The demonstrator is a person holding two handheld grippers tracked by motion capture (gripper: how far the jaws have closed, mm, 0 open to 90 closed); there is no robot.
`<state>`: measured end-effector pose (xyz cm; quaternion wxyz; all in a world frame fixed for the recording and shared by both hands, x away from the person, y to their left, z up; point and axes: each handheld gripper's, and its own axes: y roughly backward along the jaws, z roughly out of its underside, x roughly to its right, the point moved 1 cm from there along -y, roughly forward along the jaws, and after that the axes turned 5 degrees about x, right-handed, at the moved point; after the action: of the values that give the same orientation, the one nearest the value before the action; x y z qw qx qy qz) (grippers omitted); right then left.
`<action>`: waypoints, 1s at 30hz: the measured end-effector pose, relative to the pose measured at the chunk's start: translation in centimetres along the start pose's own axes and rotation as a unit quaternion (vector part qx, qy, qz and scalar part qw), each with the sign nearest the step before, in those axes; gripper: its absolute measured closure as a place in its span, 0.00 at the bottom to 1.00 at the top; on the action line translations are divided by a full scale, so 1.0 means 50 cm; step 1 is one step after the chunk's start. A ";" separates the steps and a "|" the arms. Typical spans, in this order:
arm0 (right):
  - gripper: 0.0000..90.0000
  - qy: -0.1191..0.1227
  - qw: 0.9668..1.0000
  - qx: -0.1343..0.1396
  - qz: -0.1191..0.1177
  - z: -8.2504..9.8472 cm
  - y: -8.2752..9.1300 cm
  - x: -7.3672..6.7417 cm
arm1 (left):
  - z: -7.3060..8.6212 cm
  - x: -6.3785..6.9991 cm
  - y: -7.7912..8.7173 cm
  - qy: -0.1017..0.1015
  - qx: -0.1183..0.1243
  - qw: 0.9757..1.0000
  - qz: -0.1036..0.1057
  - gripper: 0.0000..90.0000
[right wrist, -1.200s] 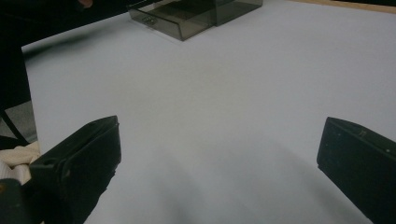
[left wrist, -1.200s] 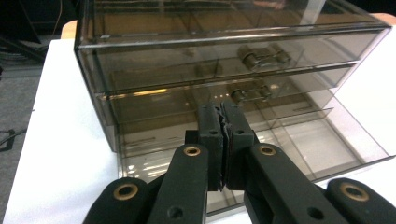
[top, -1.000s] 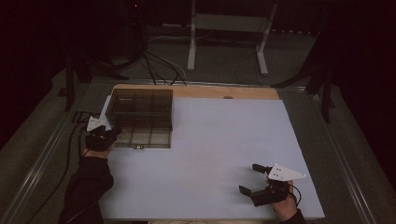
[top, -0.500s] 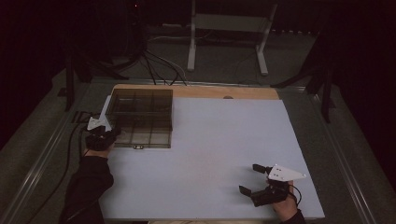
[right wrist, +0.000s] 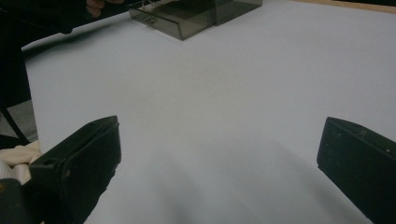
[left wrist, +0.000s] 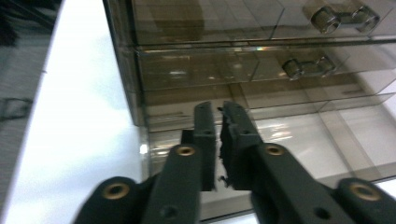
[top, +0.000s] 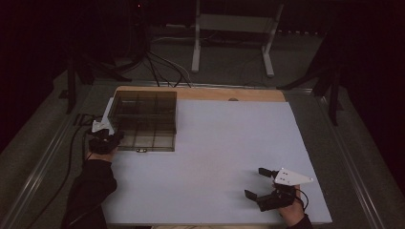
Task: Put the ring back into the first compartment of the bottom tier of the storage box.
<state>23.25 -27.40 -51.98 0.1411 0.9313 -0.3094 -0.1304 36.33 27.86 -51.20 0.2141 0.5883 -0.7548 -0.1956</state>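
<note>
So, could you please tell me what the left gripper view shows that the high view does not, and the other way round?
Left gripper view: two clear handles on the box fronts, and the left hand-held gripper with its jaws nearly together, just starting to open, nothing between them.
High view: the right hand-held gripper, jaws wide open, low over the near right of the white table, and a white stand behind it.
Both: the smoky clear box and the white tabletop.
</note>
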 end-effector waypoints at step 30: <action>0.00 -0.001 1.000 0.001 -0.001 0.000 0.000 0.001 | -0.025 0.057 0.035 -0.007 0.009 0.999 0.038 0.50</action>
<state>23.27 -27.44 -51.97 0.1394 0.9317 -0.3089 -0.1308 34.99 25.44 -48.94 0.2102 0.5596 -0.7801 -0.1845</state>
